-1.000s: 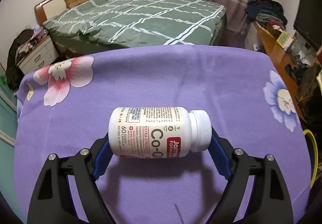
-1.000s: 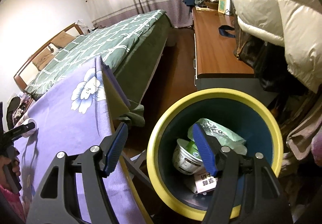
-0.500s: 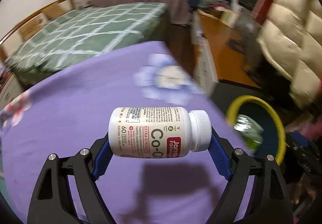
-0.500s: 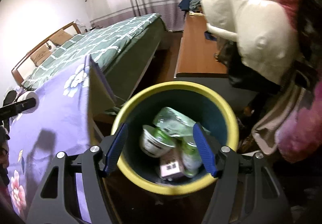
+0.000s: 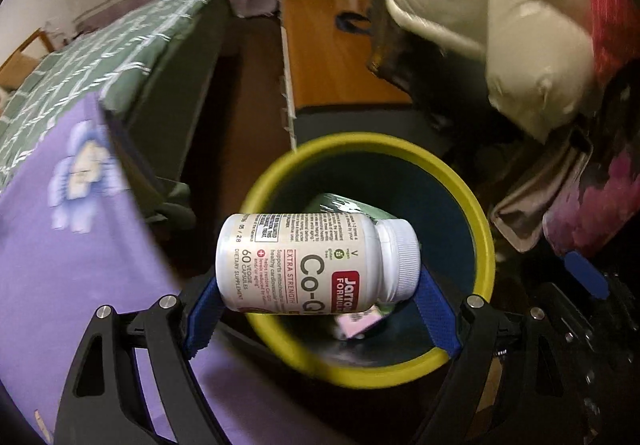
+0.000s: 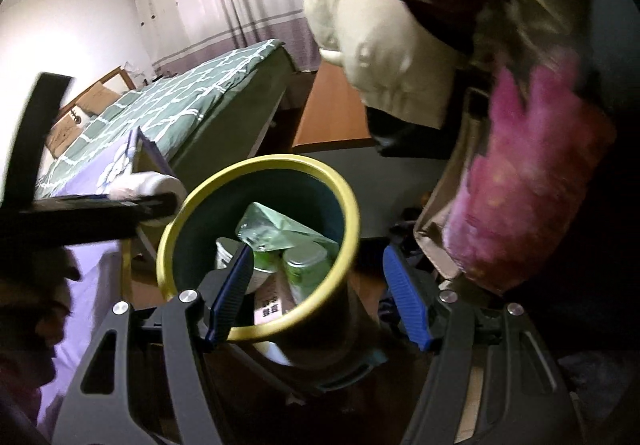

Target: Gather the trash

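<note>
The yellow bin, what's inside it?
Inside the yellow bin: a green wrapper, small cups and a labelled box. Anything underneath is covered.

Wide open mouth on the yellow-rimmed bin (image 5: 482, 241), free from above, though partly filled inside with a green bag (image 6: 280, 223) and cups (image 6: 304, 265). Hemmed just left of the bin by the purple-clothed table edge (image 5: 72, 245). Crowded on the right of the bin by a hanging cream padded coat (image 5: 512, 37) and pink fabric (image 6: 520, 185). Blocked behind the bin by a wooden desk (image 5: 320, 57); dark floor gap beyond the bin toward the green bed (image 6: 192, 101)
</note>
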A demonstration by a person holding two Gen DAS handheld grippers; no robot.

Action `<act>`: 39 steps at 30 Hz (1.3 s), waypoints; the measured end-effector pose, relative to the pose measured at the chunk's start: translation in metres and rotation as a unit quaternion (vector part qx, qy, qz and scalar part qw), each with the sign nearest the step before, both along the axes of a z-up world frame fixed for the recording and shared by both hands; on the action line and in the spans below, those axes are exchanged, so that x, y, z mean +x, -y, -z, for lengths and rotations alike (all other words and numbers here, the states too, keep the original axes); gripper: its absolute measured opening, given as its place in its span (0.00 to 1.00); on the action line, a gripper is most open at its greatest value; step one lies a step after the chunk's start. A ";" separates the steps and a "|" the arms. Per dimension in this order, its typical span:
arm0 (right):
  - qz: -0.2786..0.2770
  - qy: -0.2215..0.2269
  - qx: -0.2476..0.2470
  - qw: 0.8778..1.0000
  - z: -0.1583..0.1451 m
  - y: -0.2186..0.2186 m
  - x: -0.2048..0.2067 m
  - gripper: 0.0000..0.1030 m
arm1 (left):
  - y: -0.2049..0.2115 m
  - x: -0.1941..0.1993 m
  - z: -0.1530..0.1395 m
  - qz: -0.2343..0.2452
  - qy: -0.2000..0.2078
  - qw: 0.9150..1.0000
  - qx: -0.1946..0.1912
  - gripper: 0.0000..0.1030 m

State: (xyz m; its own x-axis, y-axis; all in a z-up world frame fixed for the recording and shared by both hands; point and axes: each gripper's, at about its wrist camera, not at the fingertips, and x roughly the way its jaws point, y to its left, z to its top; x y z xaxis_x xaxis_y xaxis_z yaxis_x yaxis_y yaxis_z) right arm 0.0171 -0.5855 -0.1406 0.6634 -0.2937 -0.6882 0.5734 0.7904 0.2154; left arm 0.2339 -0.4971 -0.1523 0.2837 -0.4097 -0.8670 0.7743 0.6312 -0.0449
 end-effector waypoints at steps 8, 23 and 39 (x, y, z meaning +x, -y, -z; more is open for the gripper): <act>0.014 0.010 0.011 1.000 0.002 0.011 -0.015 0.62 | 0.030 -0.011 0.019 0.001 -0.014 1.000 0.022 0.90; -0.050 0.022 -0.003 0.998 -0.016 -0.041 -0.005 0.64 | -0.113 -0.064 -0.080 -0.052 0.070 0.993 -0.079 0.95; -0.151 0.071 -0.075 0.983 -0.072 -0.143 -0.025 0.71 | -0.370 -0.161 -0.138 -0.259 0.206 0.933 -0.139 0.95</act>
